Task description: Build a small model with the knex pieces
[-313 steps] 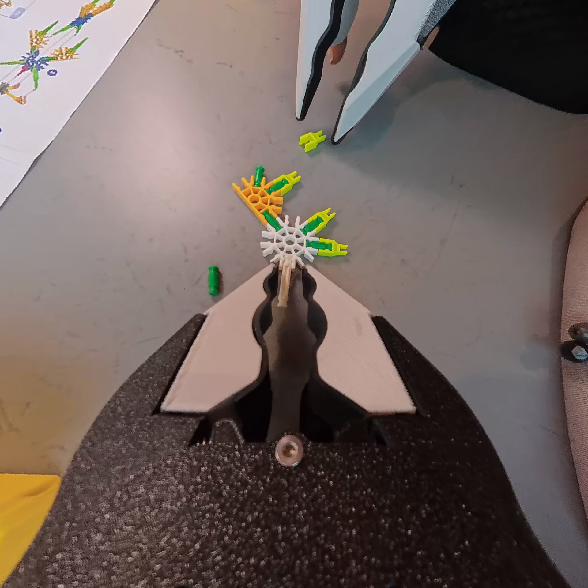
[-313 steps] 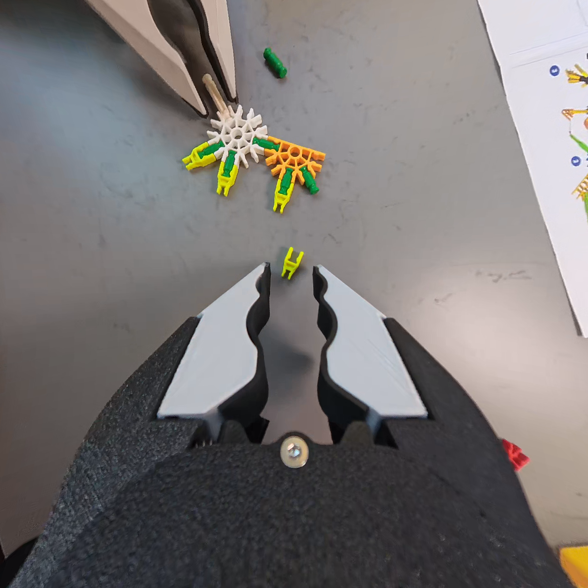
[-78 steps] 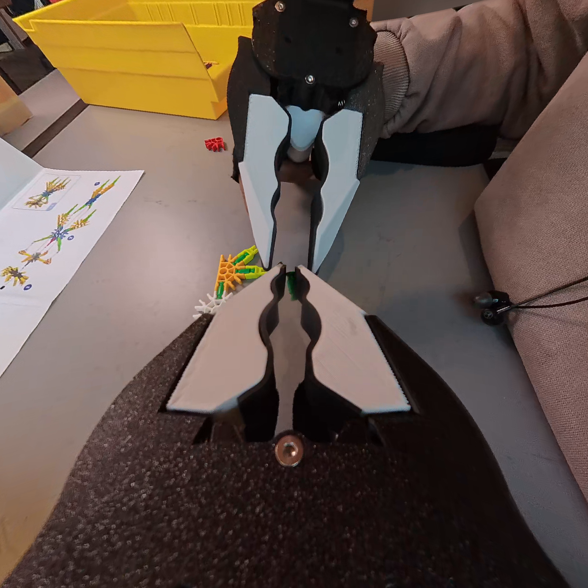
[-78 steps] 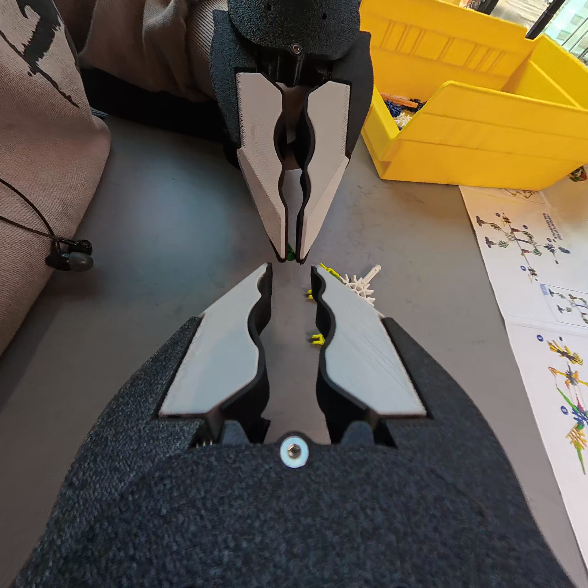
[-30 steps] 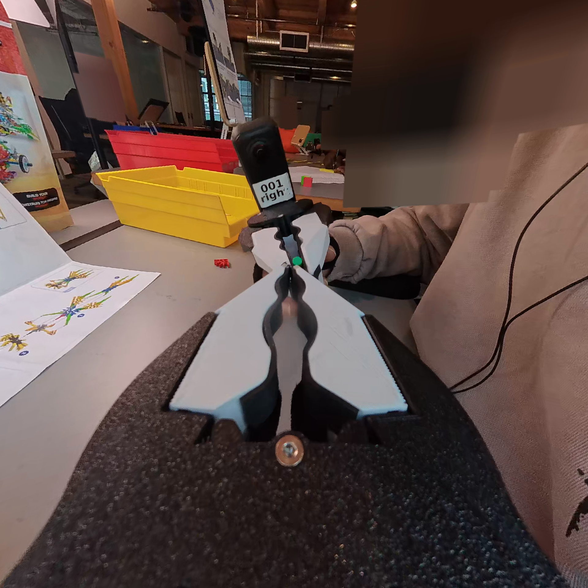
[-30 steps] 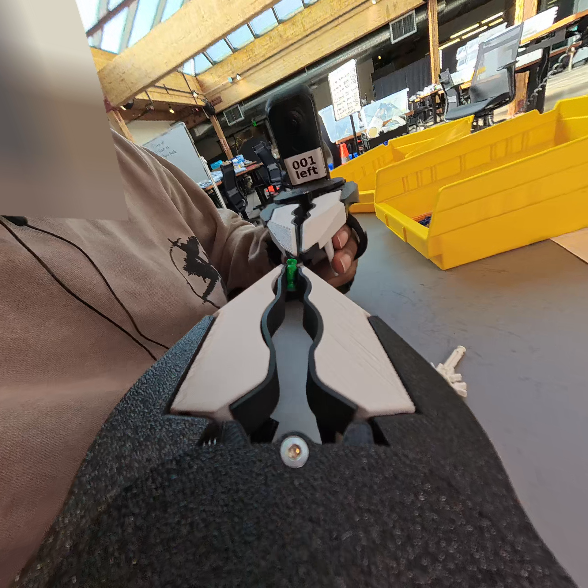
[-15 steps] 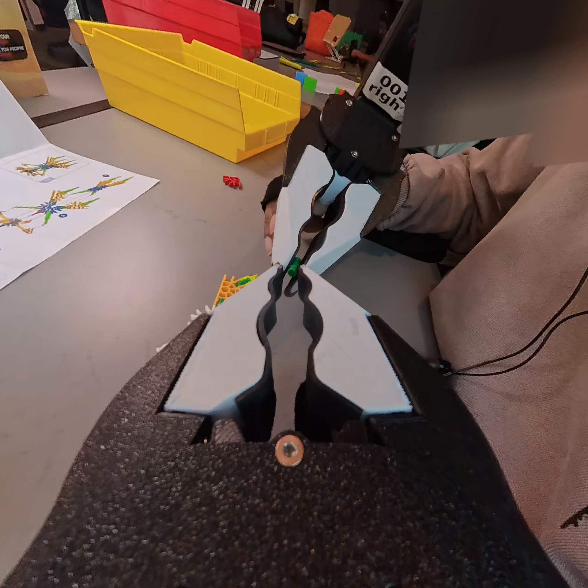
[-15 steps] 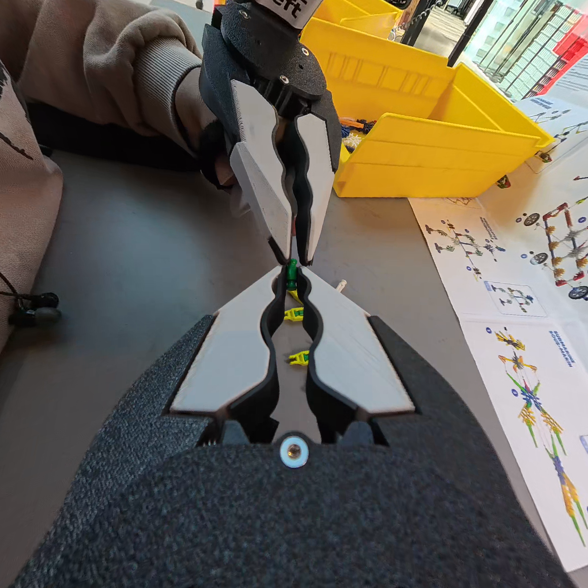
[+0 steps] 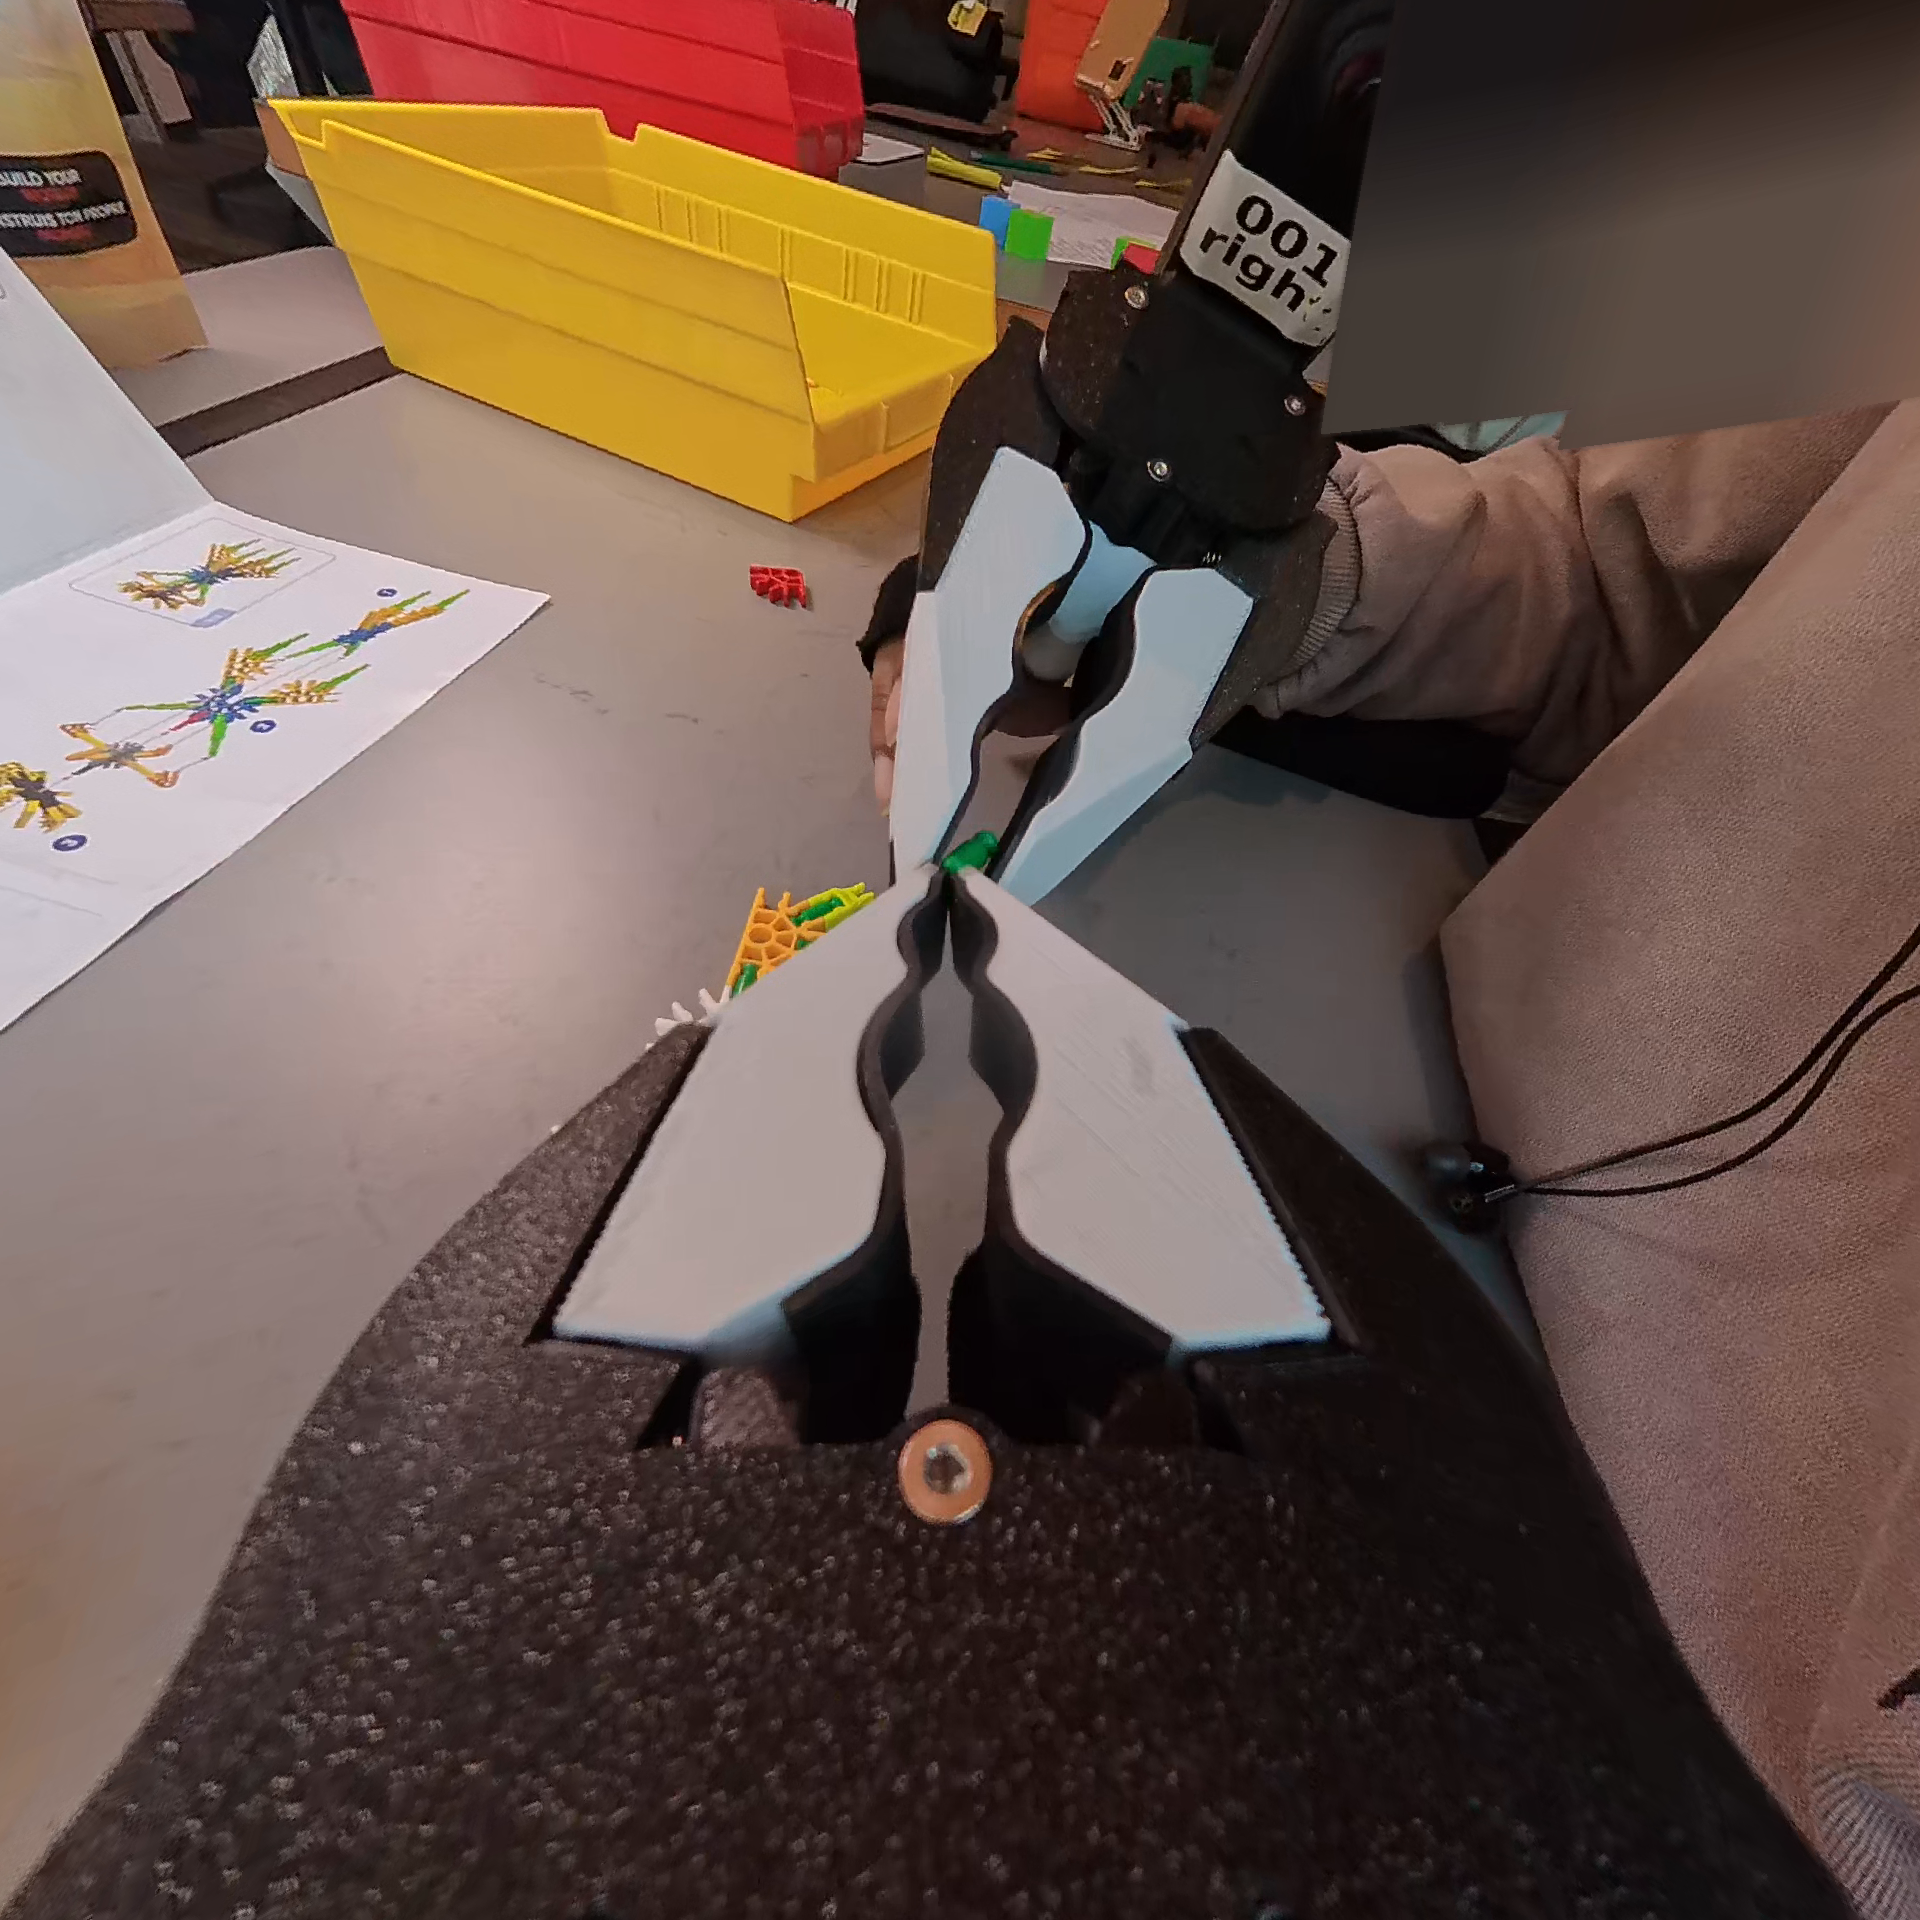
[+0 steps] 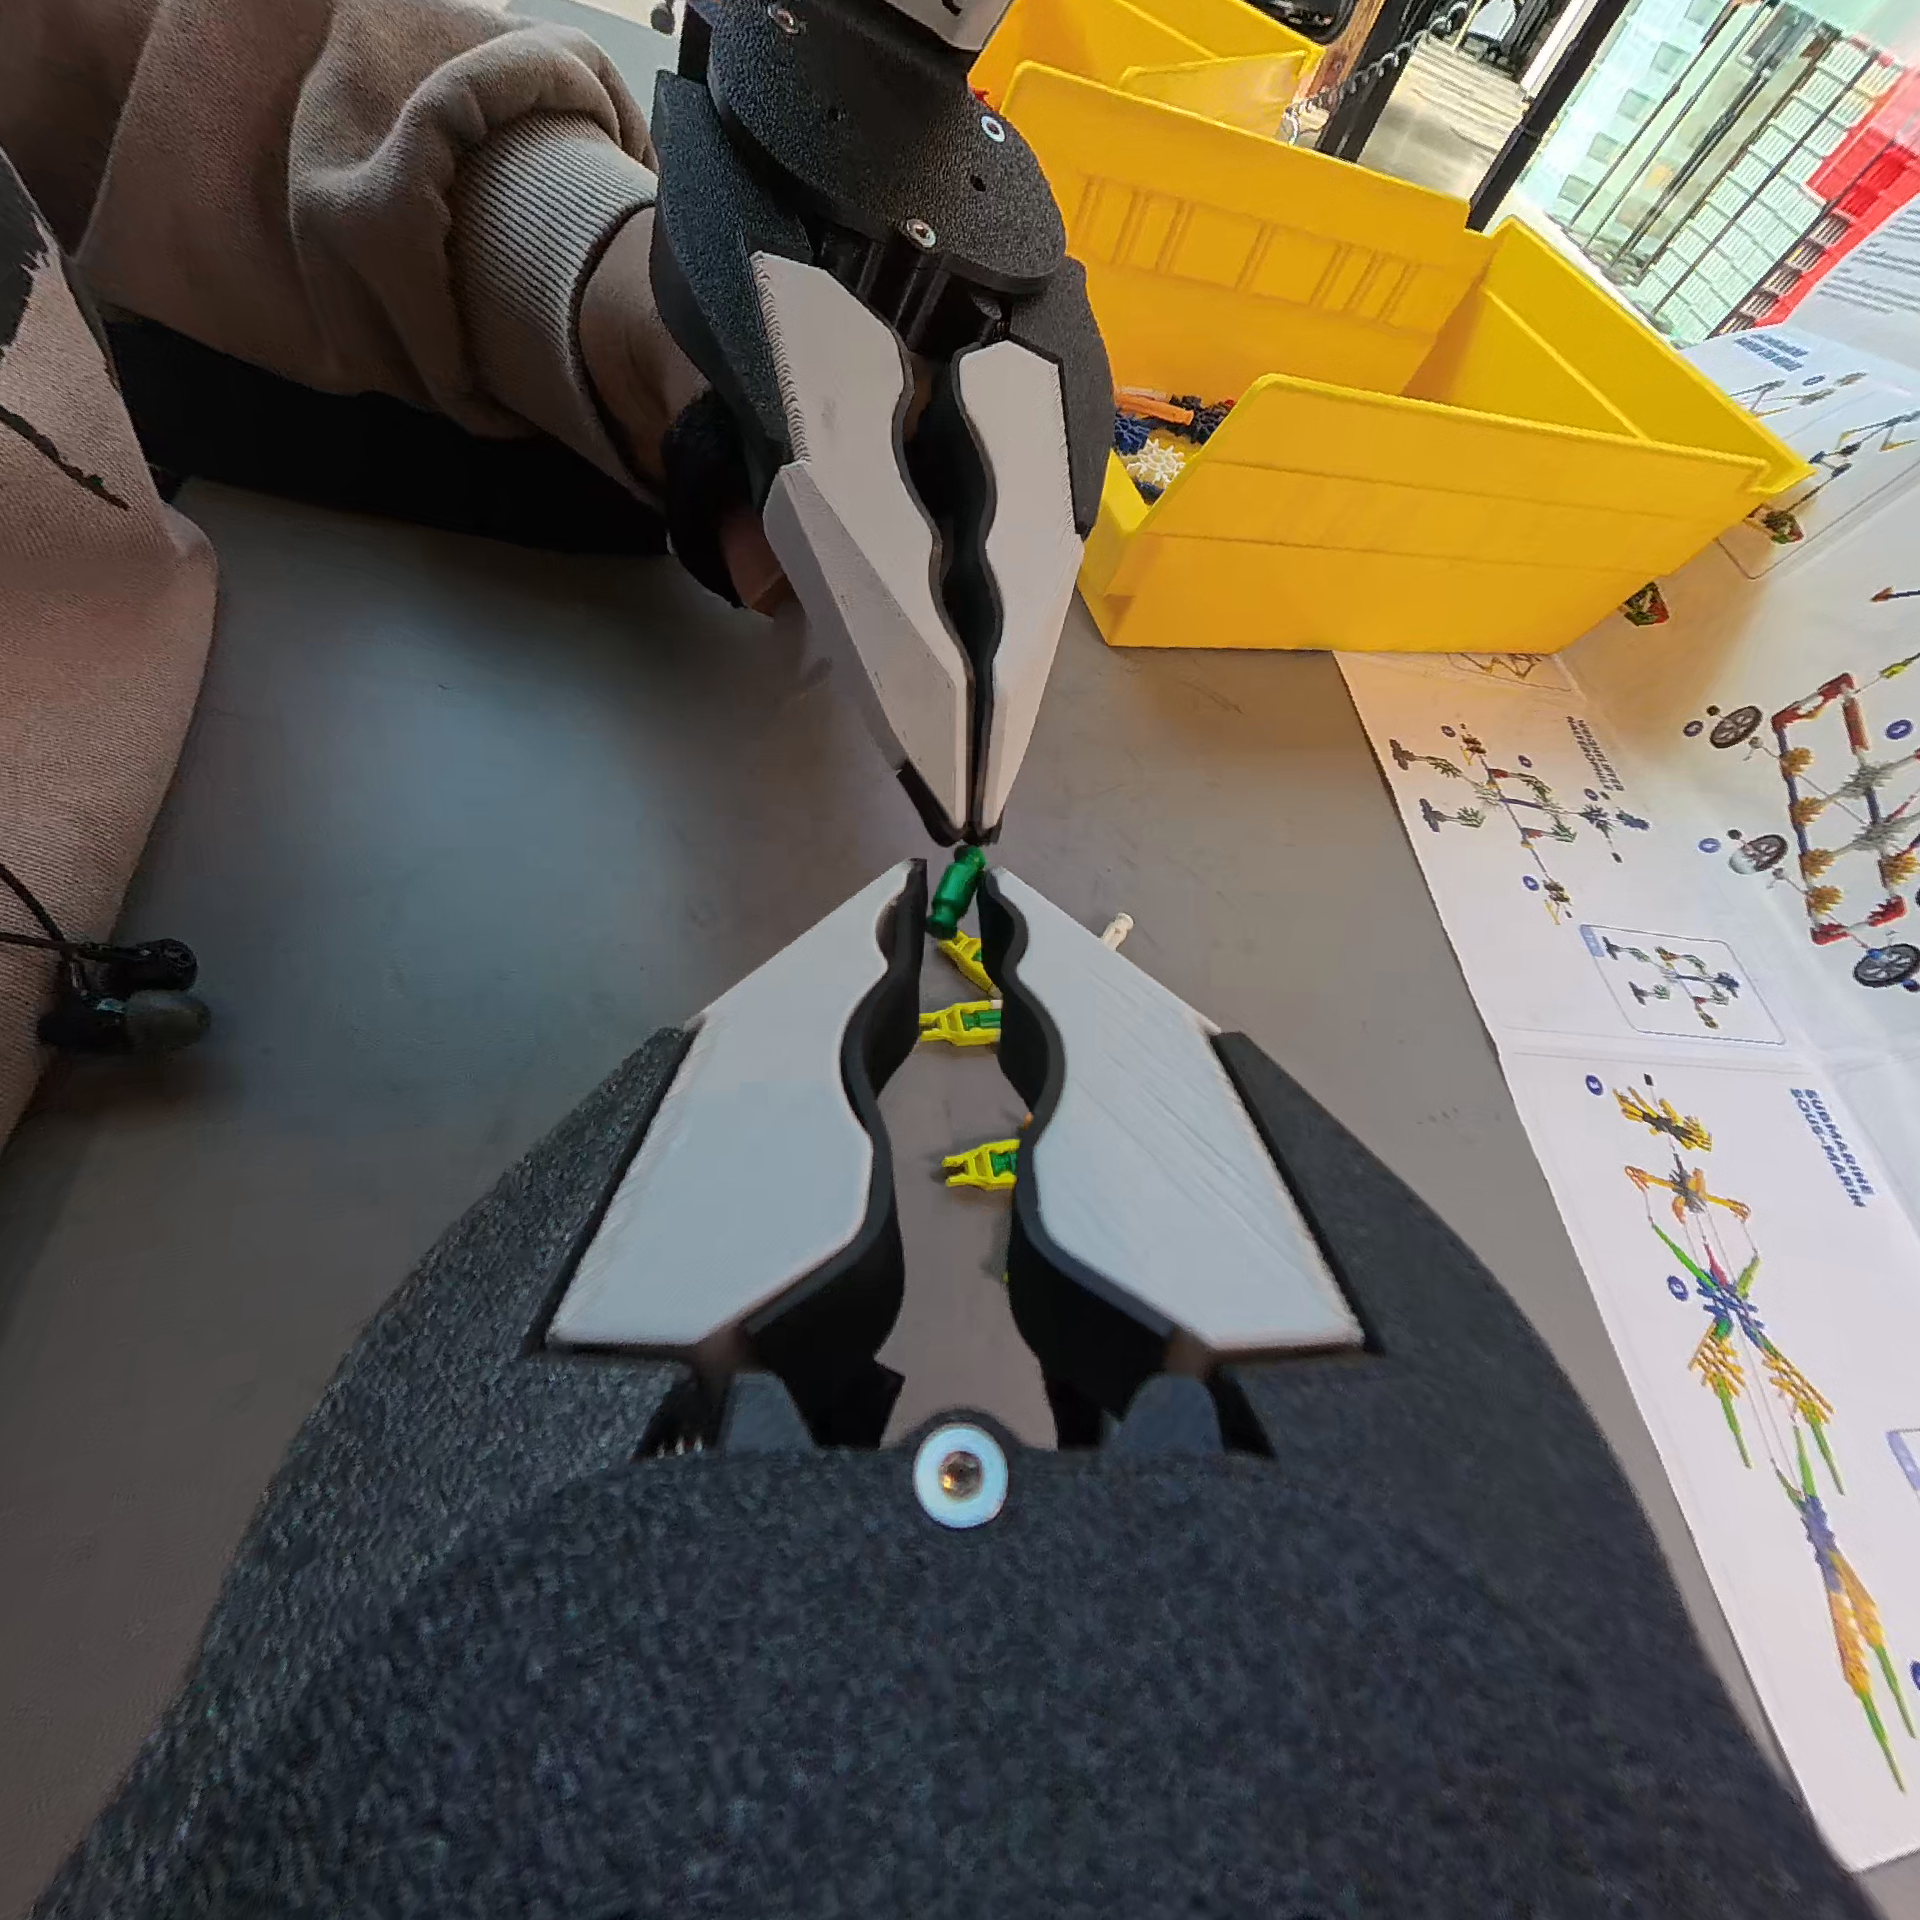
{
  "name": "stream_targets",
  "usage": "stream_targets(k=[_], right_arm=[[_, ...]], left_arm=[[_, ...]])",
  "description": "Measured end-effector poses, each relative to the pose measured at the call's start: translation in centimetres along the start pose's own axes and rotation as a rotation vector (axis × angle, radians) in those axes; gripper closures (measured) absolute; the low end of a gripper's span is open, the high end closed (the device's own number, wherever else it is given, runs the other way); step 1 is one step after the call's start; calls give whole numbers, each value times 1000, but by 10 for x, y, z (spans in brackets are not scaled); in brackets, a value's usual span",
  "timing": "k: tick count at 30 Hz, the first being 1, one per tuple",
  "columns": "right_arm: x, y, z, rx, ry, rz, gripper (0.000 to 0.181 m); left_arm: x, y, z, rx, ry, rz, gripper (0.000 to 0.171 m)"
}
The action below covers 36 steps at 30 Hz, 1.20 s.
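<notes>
Above the grey table (image 10: 416,790), both tools tip to tip, left tool (image 10: 970,831) pressed together, right tool (image 10: 954,902) clamped on green rod (image 10: 954,891), yellow bin (image 10: 1351,436) behind.

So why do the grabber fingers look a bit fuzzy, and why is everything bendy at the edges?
Left wrist view: the left gripper sits so close to the lens that its pale fingers smear softly, while the yellow bin bows from the wide-angle lens. Right wrist view: the green rod looks sharp, the instruction sheet curves toward the edge, and a dark blur covers the far corner of the left wrist view.
</notes>
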State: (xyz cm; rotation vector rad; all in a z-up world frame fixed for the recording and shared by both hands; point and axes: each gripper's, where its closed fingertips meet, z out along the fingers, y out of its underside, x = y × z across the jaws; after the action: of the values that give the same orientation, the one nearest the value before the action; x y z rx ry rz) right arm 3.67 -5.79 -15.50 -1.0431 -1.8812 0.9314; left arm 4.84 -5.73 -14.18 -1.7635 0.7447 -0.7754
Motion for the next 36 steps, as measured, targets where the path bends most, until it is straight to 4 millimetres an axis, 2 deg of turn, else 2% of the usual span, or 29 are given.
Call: stream_targets(k=[4, 8, 11, 13, 16, 20, 22, 25, 27, 30, 36], right_arm=[[0, -1, -3, 8, -5, -2, 181], [2, 9, -3, -40, 1, -23, 181], [7, 15, -10, -69, 1, -13, 180], [3, 21, -15, -91, -52, 19, 175], [-18, 33, -19, -144, -195, 53, 171], [-49, 37, -17, -176, -350, 57, 170], [-55, 39, -14, -189, -373, 55, 170], [-55, 44, -11, -207, -373, 66, 170], [-53, 46, -9, -211, -370, 84, 170], [-52, 47, -8, -220, -363, 86, 170], [-54, 51, -5, -245, -365, 83, 170]], left_arm=[[-3, 3, -1, -12, -10, -9, 171], [-8, 8, -1, -36, -33, -16, 171], [-18, 18, -4, -91, -69, -22, 171], [-16, 26, -5, -131, -51, -26, 167], [0, 35, -7, -192, 52, -23, 160], [44, 58, -19, -325, 282, 81, 156], [71, 70, -26, -387, 422, 104, 156], [85, 80, -24, -440, 456, 177, 149], [86, 84, -21, -462, 445, 195, 143], [78, 92, -15, -495, 388, 237, 143], [72, 98, -10, -514, 352, 274, 161]])
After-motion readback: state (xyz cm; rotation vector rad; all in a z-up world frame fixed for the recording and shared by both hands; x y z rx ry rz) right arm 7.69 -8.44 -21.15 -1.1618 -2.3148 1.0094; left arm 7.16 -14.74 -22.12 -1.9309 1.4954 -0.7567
